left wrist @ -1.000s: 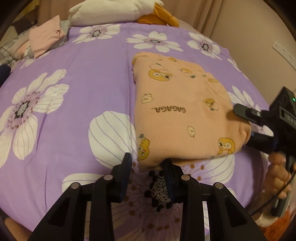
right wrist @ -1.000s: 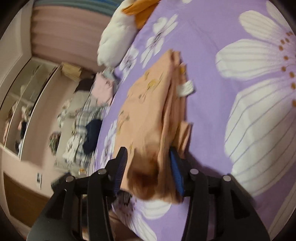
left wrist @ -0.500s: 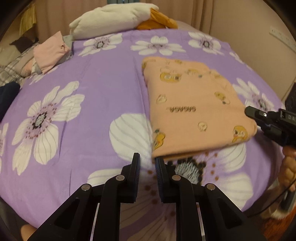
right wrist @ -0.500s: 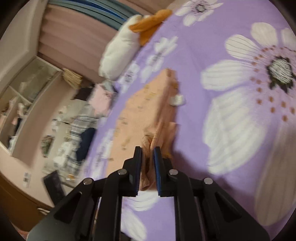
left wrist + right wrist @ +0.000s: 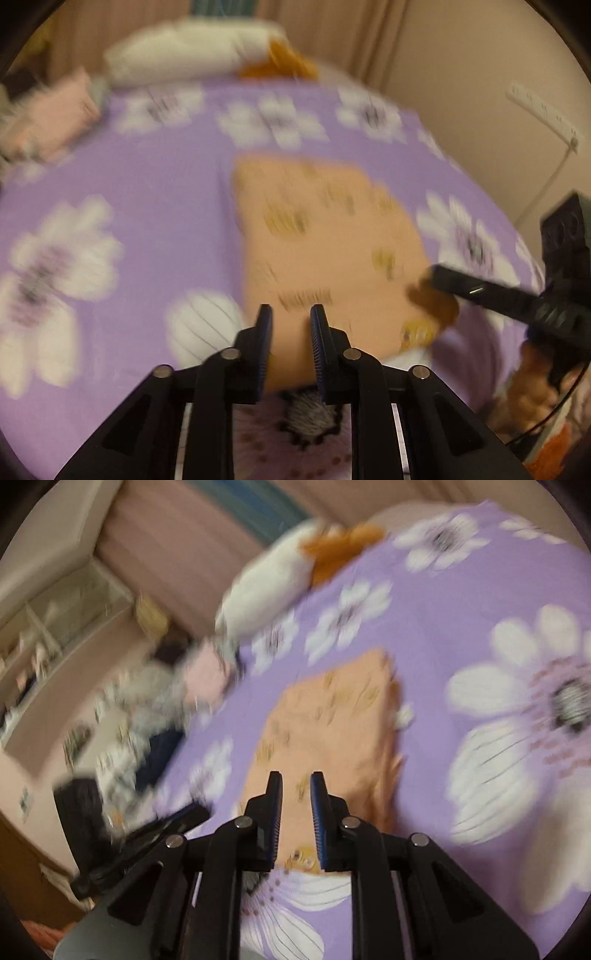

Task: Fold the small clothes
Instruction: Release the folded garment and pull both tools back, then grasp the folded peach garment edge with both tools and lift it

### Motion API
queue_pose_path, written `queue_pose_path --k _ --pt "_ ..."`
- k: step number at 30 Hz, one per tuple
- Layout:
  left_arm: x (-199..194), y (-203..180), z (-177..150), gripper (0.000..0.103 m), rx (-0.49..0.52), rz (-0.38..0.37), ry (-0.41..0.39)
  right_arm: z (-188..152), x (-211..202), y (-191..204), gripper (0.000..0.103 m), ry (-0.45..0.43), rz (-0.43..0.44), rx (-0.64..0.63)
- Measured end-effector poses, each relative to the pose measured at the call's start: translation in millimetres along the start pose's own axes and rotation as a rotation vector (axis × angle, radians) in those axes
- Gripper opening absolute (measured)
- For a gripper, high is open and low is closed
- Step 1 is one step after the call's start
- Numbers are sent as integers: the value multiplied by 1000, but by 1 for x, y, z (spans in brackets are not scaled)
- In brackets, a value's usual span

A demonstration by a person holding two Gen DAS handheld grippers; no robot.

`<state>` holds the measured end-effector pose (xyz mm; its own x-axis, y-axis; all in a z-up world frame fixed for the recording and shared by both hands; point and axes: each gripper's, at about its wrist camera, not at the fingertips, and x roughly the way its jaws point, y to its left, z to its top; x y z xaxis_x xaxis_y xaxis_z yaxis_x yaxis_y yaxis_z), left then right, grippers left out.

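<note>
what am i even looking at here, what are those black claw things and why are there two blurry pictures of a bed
There is no robot here. A person holds one handheld gripper in each hand, and each gripper carries a fisheye camera looking out along its own two black jaws. One picture comes from the left gripper, the other from the right gripper. Both are smeared because the hands are moving.

On the purple flowered bedspread lies a folded peach garment with small yellow prints. At the head of the bed are a white pillow and more clothes. Both pairs of jaws stand a little apart over the garment's near edge; neither holds anything. In the left view the right gripper also shows at the garment's right edge.
</note>
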<state>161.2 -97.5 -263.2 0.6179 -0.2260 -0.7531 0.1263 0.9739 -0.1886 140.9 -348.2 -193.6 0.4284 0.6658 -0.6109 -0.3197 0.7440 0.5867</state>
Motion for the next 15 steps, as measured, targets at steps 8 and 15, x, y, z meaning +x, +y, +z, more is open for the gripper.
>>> queue_pose_path --k 8,15 --pt "-1 6 -39 18 6 -23 -53 -37 11 -13 2 37 -134 -96" --pt "-20 18 -31 18 -74 -66 -39 -36 -4 -27 9 25 30 117"
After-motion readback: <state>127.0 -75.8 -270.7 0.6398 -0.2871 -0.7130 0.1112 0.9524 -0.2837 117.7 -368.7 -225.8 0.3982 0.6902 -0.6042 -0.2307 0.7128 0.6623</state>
